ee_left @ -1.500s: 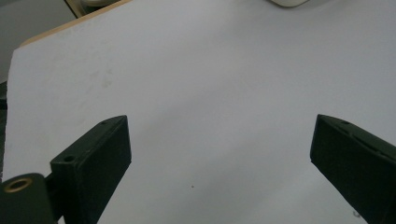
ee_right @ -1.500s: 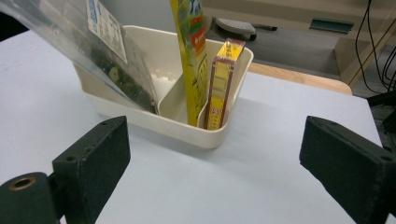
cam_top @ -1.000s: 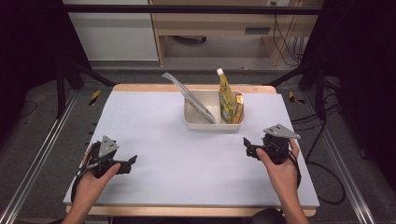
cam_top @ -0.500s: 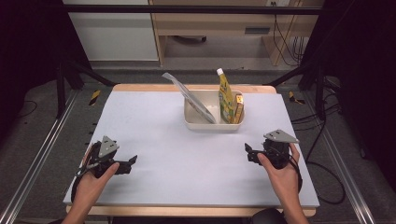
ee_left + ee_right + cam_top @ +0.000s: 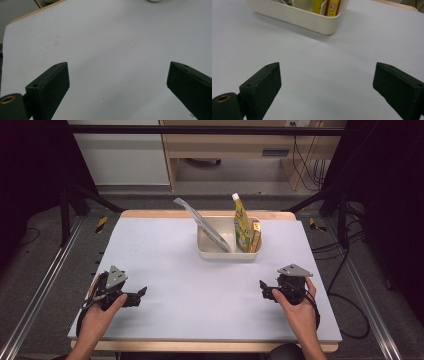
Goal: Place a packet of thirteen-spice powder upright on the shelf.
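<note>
A cream bin (image 5: 227, 253) (image 5: 297, 18) stands at the far middle of the white table (image 5: 200, 285). Upright inside it are a yellow squeeze bottle (image 5: 241, 222), a small yellow-brown box (image 5: 255, 235) (image 5: 333, 5) and a grey flat pouch (image 5: 202, 222) that leans out to the left. My left gripper (image 5: 141, 295) (image 5: 117, 82) rests open low over the near left of the table, nothing between its jaws. My right gripper (image 5: 263, 290) (image 5: 325, 85) hovers open over the near right, its jaws pointed toward the bin, empty.
A wooden table edge (image 5: 210, 213) runs along the far side. Metal rails (image 5: 45, 285) flank the table on both sides, with cables (image 5: 345, 270) on the floor at the right. A shelf unit (image 5: 235, 145) stands behind.
My right gripper has drawn back a little toward the near edge of the table. The left gripper has stayed where it was.
</note>
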